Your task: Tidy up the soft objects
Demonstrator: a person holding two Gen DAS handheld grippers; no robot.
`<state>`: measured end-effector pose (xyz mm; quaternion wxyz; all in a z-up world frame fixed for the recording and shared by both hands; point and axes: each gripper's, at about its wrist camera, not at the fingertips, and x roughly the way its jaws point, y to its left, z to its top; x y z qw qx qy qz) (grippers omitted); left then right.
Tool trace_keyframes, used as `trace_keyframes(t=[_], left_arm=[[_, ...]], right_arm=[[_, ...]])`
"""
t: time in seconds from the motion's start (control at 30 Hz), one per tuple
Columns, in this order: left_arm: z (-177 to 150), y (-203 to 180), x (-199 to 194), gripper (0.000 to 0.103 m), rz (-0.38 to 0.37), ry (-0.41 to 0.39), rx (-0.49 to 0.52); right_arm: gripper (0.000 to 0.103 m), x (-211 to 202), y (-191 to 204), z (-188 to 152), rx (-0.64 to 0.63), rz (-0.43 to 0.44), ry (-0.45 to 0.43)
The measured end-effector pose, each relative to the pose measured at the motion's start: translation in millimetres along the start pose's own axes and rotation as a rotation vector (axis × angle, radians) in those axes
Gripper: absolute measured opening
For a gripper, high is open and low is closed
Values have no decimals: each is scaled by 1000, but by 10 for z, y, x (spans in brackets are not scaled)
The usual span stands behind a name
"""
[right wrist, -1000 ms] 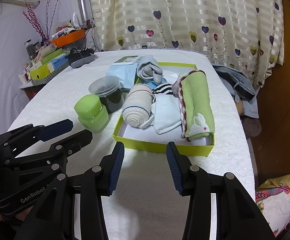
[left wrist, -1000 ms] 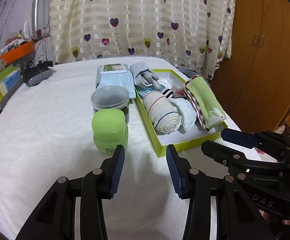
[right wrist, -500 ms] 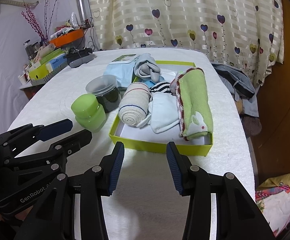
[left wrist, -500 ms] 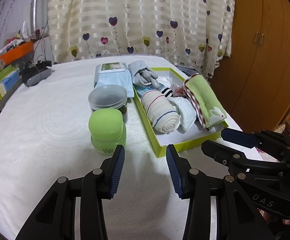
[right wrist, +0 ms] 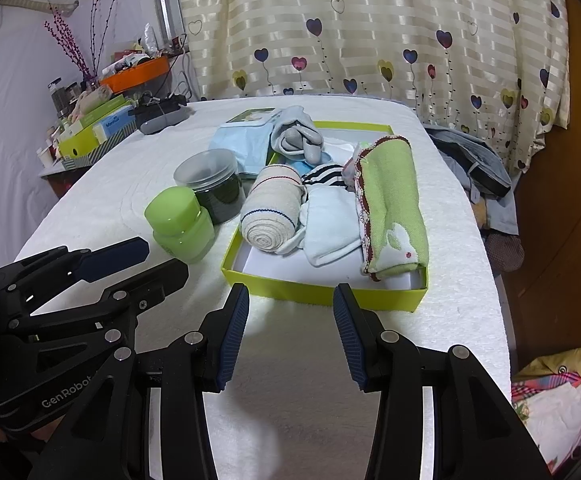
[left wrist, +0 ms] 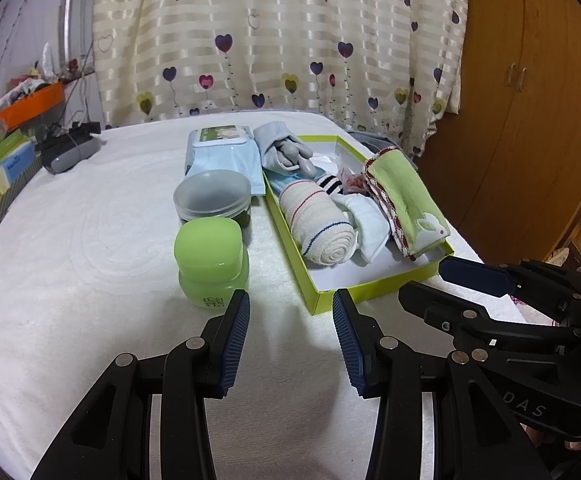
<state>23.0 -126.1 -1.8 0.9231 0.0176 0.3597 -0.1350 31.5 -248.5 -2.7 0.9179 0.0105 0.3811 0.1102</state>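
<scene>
This is a room in a home, most likely a bedroom. A striped curtain (left wrist: 274, 40) printed with hearts hangs behind a surface spread with a white fleecy cover (left wrist: 70, 240), and a wooden wardrobe (left wrist: 530, 100) with paired door handles stands to the right. A cluttered side shelf (right wrist: 90, 120) holds boxes, jars and a spray of decorative twigs (right wrist: 70, 44). Crumpled clothes (right wrist: 470, 160) lie heaped beside the covered surface.

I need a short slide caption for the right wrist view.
Open right gripper facing a green box of rolled soft items on a white table.
</scene>
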Motion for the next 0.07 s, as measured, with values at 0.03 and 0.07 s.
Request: trace_keyframes(t=[0.03,0.07], left_arm=[[15,-4,15,42,0,1,1],[11,-5,14,42,0,1,0]], right_arm=[[45,-2,-2,10,-1,-1,-1],[45,3,-2,3,-1,-1,-1]])
